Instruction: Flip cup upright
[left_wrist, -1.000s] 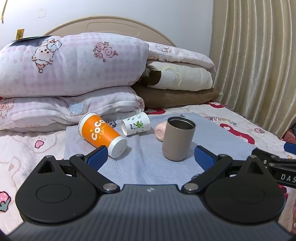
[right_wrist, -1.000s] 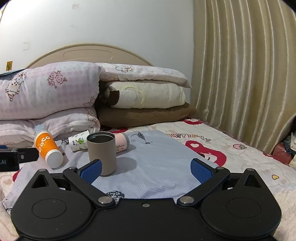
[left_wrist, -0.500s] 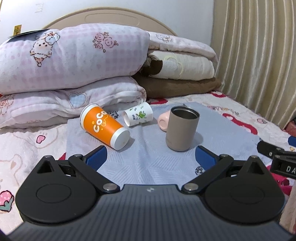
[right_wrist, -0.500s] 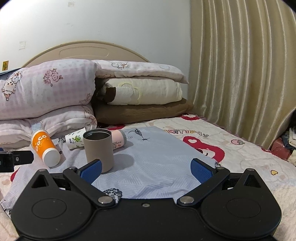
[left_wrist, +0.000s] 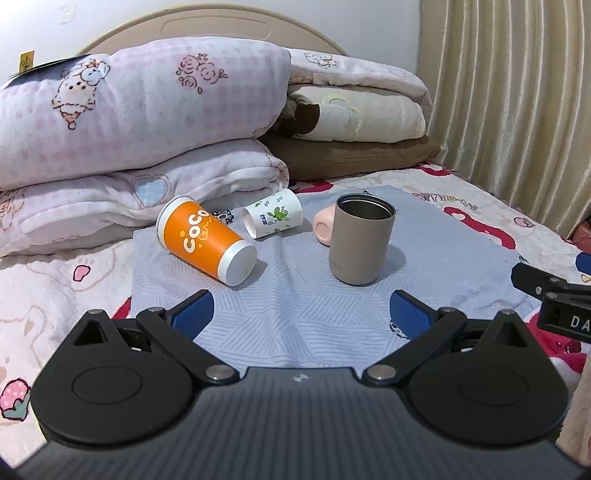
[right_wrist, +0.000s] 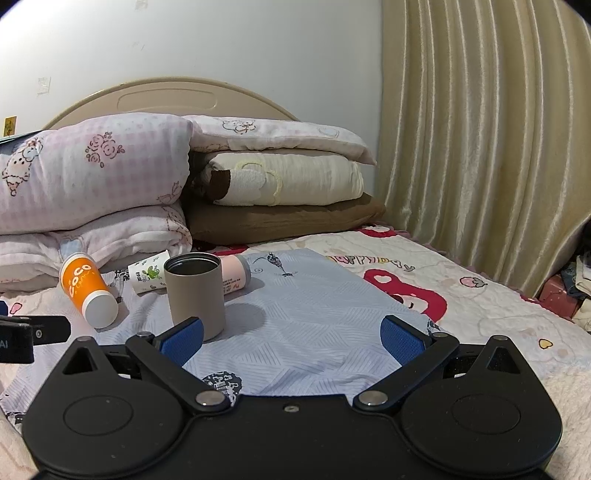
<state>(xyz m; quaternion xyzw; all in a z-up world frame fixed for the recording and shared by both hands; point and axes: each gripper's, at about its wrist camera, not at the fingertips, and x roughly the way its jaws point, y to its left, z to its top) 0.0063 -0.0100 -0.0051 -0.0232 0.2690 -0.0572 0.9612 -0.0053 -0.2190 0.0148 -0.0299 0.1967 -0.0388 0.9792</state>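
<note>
1. Three cups lie on their sides on a blue cloth (left_wrist: 295, 314) spread over a bed; a fourth, the taupe tumbler (left_wrist: 360, 240), stands upright with its mouth open to the ceiling.
2. Left of the tumbler lies the orange cup (left_wrist: 205, 240), base toward the camera; behind it to the left, the white cup (left_wrist: 275, 218); touching its back, as far as can be seen, a pink cup (right_wrist: 234, 275).
3. The left gripper (left_wrist: 301, 312) is spread wide and empty, short of the cups; the right gripper (right_wrist: 291, 338) is likewise spread and holds nothing.
4. The step in hand looks like an approach: a fallen cup must next be straddled, pinched and turned onto its base.
5. Soft bedding may let a righted cup tip.
6. Behind the tumbler: stacked quilts (left_wrist: 140, 122), a headboard (right_wrist: 166, 99), curtains (right_wrist: 480, 129).
</note>
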